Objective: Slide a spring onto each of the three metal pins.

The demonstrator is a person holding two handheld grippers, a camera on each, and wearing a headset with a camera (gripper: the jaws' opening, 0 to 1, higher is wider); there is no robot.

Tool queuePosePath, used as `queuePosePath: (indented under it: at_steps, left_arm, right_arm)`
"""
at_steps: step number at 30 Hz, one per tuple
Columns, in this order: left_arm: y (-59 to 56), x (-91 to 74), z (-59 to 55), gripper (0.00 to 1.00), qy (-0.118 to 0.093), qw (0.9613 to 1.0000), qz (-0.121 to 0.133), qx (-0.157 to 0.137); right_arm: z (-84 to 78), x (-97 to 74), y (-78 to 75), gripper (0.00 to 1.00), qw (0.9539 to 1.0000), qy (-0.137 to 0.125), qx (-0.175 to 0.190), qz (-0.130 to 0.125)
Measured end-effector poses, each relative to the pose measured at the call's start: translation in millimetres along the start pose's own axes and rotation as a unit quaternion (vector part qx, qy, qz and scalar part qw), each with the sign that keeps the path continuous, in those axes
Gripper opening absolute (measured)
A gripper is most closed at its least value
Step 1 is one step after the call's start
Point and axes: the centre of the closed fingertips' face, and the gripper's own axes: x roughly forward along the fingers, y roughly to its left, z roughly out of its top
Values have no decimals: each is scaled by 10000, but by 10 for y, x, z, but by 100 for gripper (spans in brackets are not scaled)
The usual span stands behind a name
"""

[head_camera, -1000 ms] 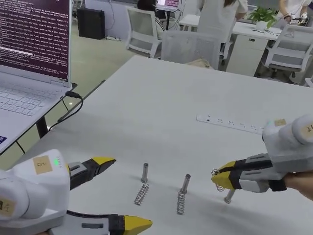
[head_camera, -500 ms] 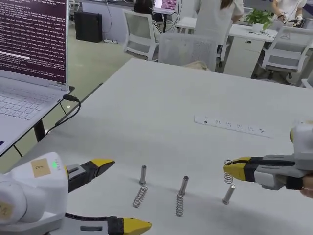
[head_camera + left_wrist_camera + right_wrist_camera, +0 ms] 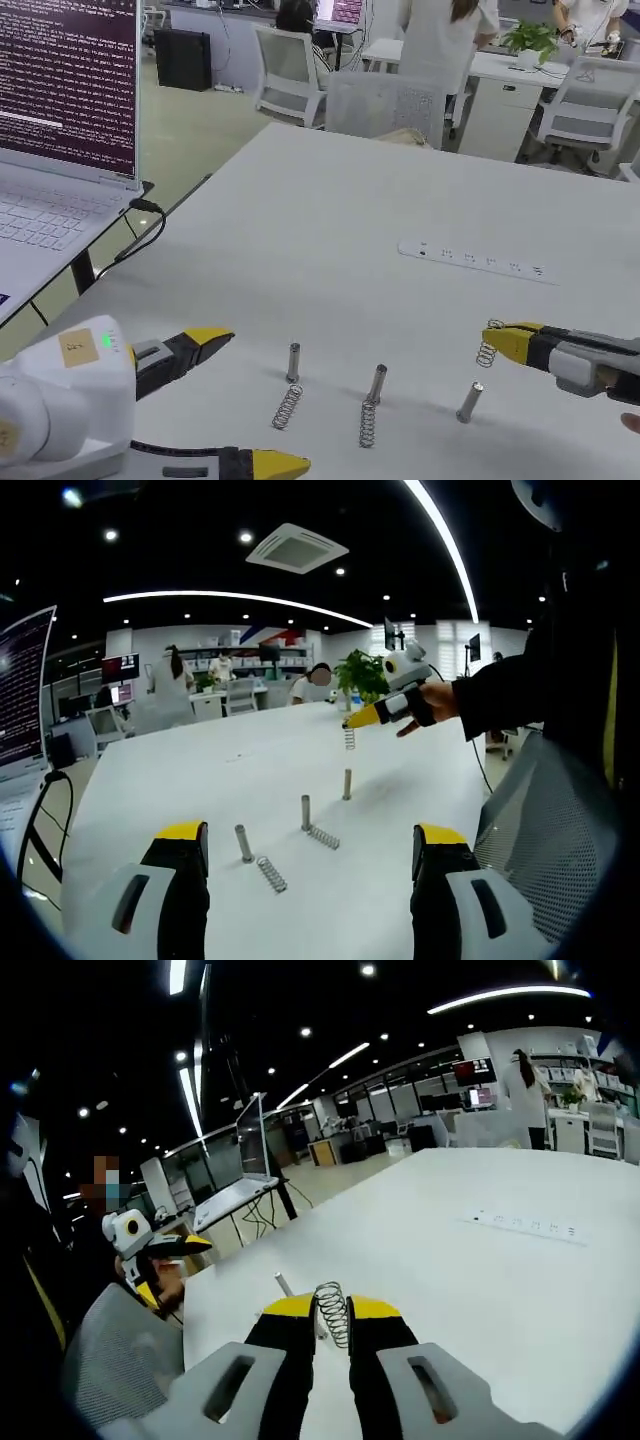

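Bright, even office light falls on the white matte tabletop point(image 3: 330, 230) with no hard glare. The short grey metal pins point(image 3: 376, 383) ahead of the left gripper point(image 3: 310, 832) cast only faint, soft shadows. In the left gripper view, a long curved white ceiling light strip point(image 3: 240, 598) and small round ceiling spots point(image 3: 111, 535) shine high above the wide-apart jaws. The ceiling around them reads almost black. Both gripper views bend straight lines strongly toward their edges. The small steel coil spring point(image 3: 333, 1315) pinched in the right gripper point(image 3: 332, 1307) looks fairly sharp, while the grey jaw bodies nearest the lens are soft. In the head view, the dark purple laptop screen point(image 3: 65, 80) to the left of the left gripper glows, and its text is blurred.
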Motion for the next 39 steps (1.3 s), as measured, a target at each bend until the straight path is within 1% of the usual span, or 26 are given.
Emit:
queuePosePath:
  at_steps: [2, 7, 14, 20, 22, 27, 34, 39]
  left_arm:
    - [-3, 0, 0, 81, 2, 10000, 0, -2]
    - [-11, 1, -2, 81, 21, 10000, -4, 13]
    - [-13, -1, -6, 81, 44, 10000, -3, 18]
    - [-12, 0, -13, 81, 69, 10000, -2, 23]
    - [-11, -1, -14, 81, 71, 10000, 1, 24]
    - [-5, -6, -18, 81, 78, 10000, 15, 13]
    - [0, -4, -27, 81, 95, 9999, 33, 0]
    - [3, -3, -39, 81, 109, 9999, 37, -13]
  right_arm:
    - [2, -9, -8, 9, 10000, -92, 2, 5]
    - [15, -47, -38, 9, 9991, -379, 201, 27]
    - [-101, -44, -121, 9, 9991, -363, 196, -40]
    - [-168, -5, -136, 9, 9991, -375, 190, -39]
    - [-195, 16, -139, 9, 9993, -343, 171, -41]
    - [-228, 52, -173, 9, 9995, -307, 99, -75]
    - [-285, 69, -221, 9, 9995, -257, 102, -136]
    - [-308, 82, -230, 9, 9996, -239, 121, -121]
